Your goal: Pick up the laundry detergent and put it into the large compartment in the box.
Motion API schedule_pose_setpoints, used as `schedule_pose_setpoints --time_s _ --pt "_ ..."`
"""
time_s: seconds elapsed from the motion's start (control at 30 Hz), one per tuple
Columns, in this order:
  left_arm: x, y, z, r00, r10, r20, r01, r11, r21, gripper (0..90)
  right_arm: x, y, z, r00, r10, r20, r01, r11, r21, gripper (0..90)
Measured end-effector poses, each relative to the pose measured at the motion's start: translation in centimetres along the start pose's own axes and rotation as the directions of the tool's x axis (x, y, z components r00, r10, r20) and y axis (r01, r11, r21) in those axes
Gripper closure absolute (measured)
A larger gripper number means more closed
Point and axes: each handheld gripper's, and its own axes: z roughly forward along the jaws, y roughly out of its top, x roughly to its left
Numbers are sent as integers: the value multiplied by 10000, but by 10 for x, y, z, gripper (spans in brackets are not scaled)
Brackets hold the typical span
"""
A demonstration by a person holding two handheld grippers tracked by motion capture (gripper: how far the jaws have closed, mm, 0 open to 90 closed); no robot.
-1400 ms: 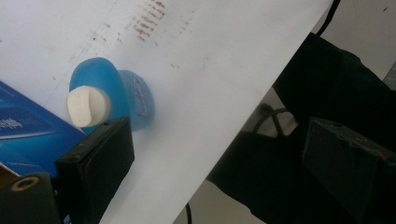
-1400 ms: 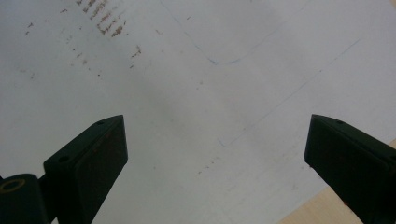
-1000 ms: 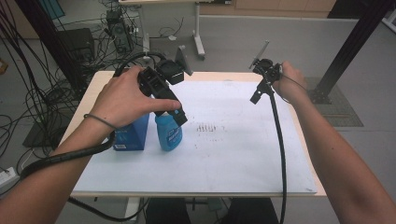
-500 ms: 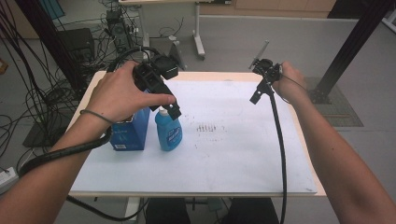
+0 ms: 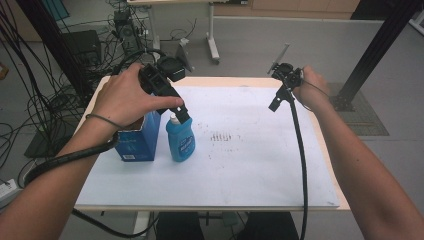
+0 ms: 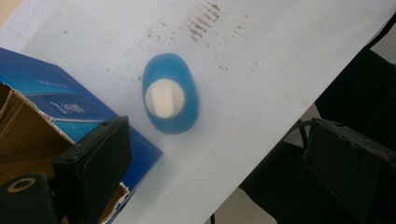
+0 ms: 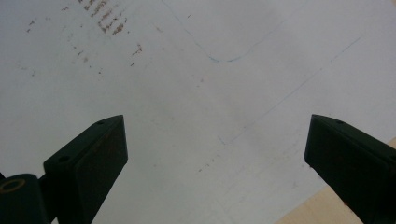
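A blue bottle (image 5: 180,141) with a white cap stands upright on the white paper, right beside a blue carton (image 5: 136,139). My left gripper (image 5: 182,112) hovers just above the cap, open and holding nothing. In the left gripper view the bottle (image 6: 170,100) lies straight below, between the wide-apart jaws of the left gripper (image 6: 219,140), and the carton (image 6: 56,100) shows its open brown top at the left. My right gripper (image 5: 274,104) hangs open over the far right of the paper. In its own view the right gripper (image 7: 215,149) has bare paper between its jaws.
A white paper sheet (image 5: 235,170) covers most of the wooden table (image 5: 332,165). Small dark marks (image 5: 220,137) dot the paper's middle. Cables trail from both grippers. A black post (image 5: 370,50) and floor cables stand beyond the table.
My left gripper has lifted a little off the bottle's top, so the white cap now shows below it. The bottle stays upright beside the carton. The right gripper has not moved.
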Motion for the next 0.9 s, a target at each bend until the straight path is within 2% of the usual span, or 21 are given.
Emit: schedule_pose_setpoints --time_s 0.37,0.6,0.9 --pt "14 1 9 9998 -218 33 218 9997 -75 87 2 2 1 9999 -107 -46 108 9999 34 57" --pt "18 2 15 9996 -272 80 272 9996 -50 84 2 3 1 9999 -172 0 172 9998 85 57" --pt "18 4 26 9994 -290 184 290 9996 11 84 1 1 1 10000 -32 -3 32 10000 85 56"
